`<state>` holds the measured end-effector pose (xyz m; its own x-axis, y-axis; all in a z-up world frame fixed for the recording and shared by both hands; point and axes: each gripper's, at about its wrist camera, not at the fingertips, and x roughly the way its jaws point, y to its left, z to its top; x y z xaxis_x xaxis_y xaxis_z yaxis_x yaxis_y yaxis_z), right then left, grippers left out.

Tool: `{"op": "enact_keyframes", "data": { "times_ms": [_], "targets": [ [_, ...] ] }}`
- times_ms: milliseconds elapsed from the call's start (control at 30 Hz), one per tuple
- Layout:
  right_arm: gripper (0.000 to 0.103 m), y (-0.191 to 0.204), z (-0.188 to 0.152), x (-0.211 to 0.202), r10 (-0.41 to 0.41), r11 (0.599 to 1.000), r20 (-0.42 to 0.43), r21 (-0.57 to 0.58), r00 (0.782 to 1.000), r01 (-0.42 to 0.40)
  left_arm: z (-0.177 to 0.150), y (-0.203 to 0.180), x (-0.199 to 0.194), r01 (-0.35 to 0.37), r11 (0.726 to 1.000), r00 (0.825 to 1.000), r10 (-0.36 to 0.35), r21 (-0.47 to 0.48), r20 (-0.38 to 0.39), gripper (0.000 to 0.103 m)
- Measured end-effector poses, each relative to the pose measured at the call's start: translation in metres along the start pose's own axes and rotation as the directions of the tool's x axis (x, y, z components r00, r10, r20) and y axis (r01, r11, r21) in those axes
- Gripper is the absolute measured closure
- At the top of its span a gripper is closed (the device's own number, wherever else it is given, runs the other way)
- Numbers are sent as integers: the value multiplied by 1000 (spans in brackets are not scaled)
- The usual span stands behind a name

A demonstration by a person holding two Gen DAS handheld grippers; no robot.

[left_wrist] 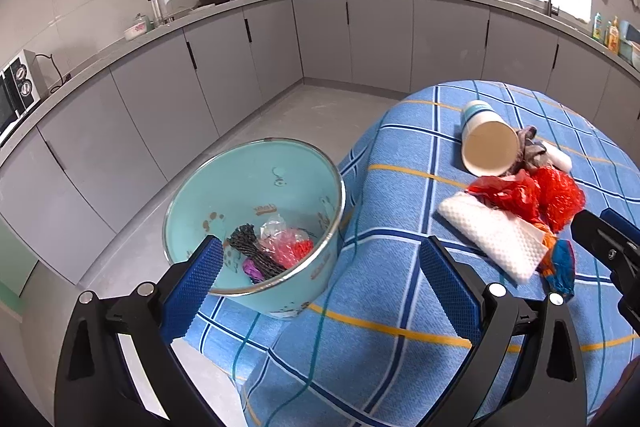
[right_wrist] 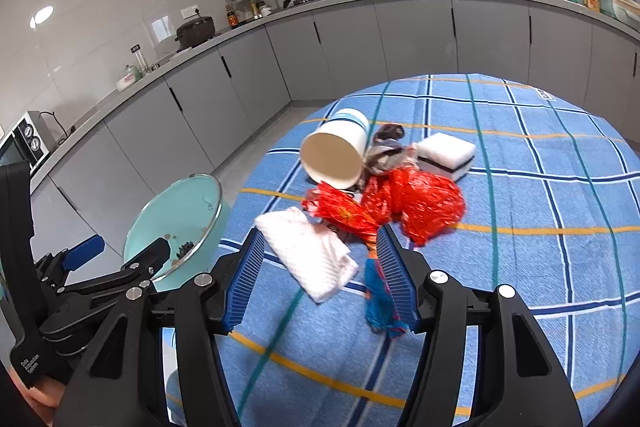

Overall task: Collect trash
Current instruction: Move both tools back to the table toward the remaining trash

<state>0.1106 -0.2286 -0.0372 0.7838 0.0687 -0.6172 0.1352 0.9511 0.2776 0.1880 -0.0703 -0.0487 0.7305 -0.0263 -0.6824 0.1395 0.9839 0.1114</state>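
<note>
A teal bin point(left_wrist: 256, 183) sits at the left edge of the blue checked table point(left_wrist: 384, 307), holding a black cord, pink bubble wrap and a purple scrap. My left gripper point(left_wrist: 320, 243) is open wide; its left finger overlaps the bin's near rim and its right finger is over the cloth. My right gripper point(right_wrist: 320, 235) hangs open over a white paper towel point(right_wrist: 312, 255), which lies between its fingers. A blue-orange wrapper point(right_wrist: 380, 295) lies by the right finger. Beyond are a red plastic bag point(right_wrist: 416, 203) and a tipped paper cup point(right_wrist: 336, 155).
A white sponge point(right_wrist: 444, 155) and a crumpled dark wrapper point(right_wrist: 384, 147) lie behind the red bag. The bin point(right_wrist: 176, 215) and left gripper point(right_wrist: 124, 249) show at the left of the right wrist view. Grey kitchen cabinets point(left_wrist: 280, 39) curve round the room.
</note>
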Motion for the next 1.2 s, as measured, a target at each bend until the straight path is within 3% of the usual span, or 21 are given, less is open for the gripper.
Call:
{"op": "enact_keyframes", "data": {
  "times_ms": [567, 1200],
  "targets": [
    [55, -53, -19, -1, -78, 996, -51, 42, 996, 80, -11, -35, 9, 80, 995, 996, -77, 54, -52, 8],
    [55, -44, -20, 48, -65, 998, -156, 5, 986, 67, -6, -53, 19, 56, 994, 997, -50, 98, -60, 8]
  ]
}}
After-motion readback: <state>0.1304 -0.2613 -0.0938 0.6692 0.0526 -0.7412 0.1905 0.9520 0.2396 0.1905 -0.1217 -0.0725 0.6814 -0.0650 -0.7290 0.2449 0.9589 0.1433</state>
